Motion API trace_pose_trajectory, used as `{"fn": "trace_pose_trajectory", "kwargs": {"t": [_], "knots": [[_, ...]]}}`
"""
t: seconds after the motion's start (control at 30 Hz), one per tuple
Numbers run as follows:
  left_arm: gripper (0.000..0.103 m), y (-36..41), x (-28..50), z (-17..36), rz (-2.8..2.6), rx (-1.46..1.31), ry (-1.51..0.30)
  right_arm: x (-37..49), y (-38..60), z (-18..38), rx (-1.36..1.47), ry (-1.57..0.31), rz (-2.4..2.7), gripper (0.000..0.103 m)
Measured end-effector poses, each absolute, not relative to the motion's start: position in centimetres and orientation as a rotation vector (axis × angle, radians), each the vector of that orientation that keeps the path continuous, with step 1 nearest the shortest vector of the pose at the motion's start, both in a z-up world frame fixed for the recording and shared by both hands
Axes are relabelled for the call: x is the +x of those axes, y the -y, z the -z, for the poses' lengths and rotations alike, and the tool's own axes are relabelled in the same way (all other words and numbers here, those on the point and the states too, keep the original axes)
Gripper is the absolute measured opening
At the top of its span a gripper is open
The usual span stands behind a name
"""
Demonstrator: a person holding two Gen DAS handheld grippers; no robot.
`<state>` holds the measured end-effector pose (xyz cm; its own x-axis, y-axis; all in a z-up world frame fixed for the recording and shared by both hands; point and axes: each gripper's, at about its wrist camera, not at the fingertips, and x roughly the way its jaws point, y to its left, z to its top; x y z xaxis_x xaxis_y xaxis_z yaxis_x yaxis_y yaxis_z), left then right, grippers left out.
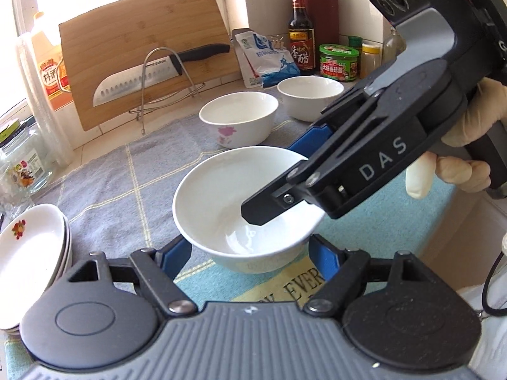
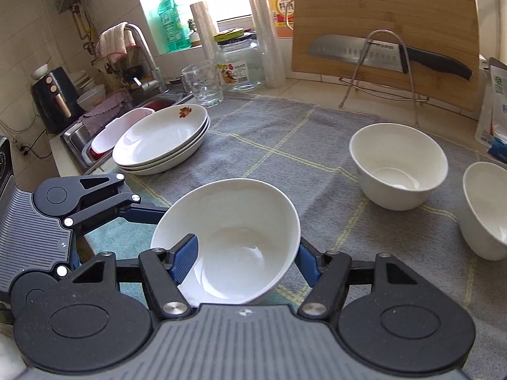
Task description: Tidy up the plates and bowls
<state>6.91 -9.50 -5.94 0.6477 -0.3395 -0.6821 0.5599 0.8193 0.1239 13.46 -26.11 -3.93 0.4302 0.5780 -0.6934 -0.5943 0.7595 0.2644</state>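
Bowl [image 2: 234, 240], plain white and glossy inside, tilted so that its mouth faces up and toward the far edge of the bench; being round, it has no long axis. In the left wrist view the same bowl [image 1: 244, 209] sits over the gray checked cloth [image 1: 126, 183] near the front edge of the bench, where that cloth meets a teal mat [image 1: 364, 228].

Right gripper [image 2: 244, 259]: jaws pinching the bowl's near wall, one blue finger [image 2: 185, 258] inside the bowl against its inner face, the other outside the rim at the right. In the left wrist view the right gripper [image 1: 275, 202] reaches in from the right, its dark finger tip over the bowl's interior.

Left gripper [image 1: 250, 253]: jaws spread wide, a blue finger [image 1: 177, 258] on either side of the bowl's lower wall; whether they touch it cannot be told.

Two more white bowls stand upright toward the far right of the cloth: one with a pink flower [image 1: 239, 117] on its side, one plain [image 1: 310, 96]. They stand close together; whether they touch cannot be told. A stack of shallow white plates [image 2: 164, 139] with a small fruit print lies at the left edge of the cloth, beside the sink [image 2: 82, 139].

At the back of the bench a wooden cutting board [image 2: 383, 31] leans upright with a knife [image 2: 386, 53] held across it in a wire rack [image 2: 380, 72].
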Motion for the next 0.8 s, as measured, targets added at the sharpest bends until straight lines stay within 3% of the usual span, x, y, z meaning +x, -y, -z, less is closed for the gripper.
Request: {"fn": "trace_pose_trajectory", "kwargs": {"t": [0.8], "knots": [[0.081,5.3,6.5,6.7,0.526,0.317,-0.776,13.1,21.2,5.2,-0.035,-0.915,-0.763,0.072]]}}
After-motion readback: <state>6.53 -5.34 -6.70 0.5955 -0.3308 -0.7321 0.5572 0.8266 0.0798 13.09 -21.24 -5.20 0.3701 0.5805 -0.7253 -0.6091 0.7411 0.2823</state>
